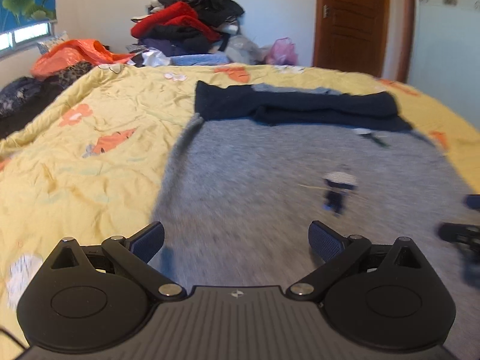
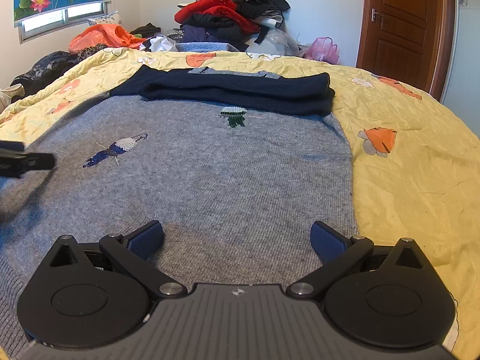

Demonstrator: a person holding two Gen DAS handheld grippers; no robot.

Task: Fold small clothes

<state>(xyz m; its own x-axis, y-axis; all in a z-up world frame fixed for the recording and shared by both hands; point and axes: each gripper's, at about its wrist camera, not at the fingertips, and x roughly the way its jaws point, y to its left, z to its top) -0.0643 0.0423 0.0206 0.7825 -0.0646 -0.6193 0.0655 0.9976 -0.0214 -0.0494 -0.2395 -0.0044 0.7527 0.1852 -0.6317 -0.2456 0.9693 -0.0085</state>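
Note:
A small grey knit sweater (image 2: 210, 174) lies flat on the yellow bedspread (image 2: 414, 180), its navy sleeves (image 2: 240, 91) folded across the top. Small embroidered figures (image 2: 115, 150) dot its front. My right gripper (image 2: 237, 240) hovers open over the sweater's lower right part, nothing between its fingers. My left gripper (image 1: 237, 241) hangs open over the lower left part of the sweater (image 1: 270, 180), the view blurred by motion. The left gripper also shows at the left edge of the right wrist view (image 2: 24, 160); the right gripper shows at the right edge of the left wrist view (image 1: 462, 237).
A tall pile of red and dark clothes (image 2: 234, 15) sits past the far edge of the bed. An orange bag (image 2: 102, 37) and a pink bag (image 2: 324, 49) lie beside it. A wooden door (image 2: 402, 24) stands at the back right. Bedspread (image 1: 75, 150) stretches left of the sweater.

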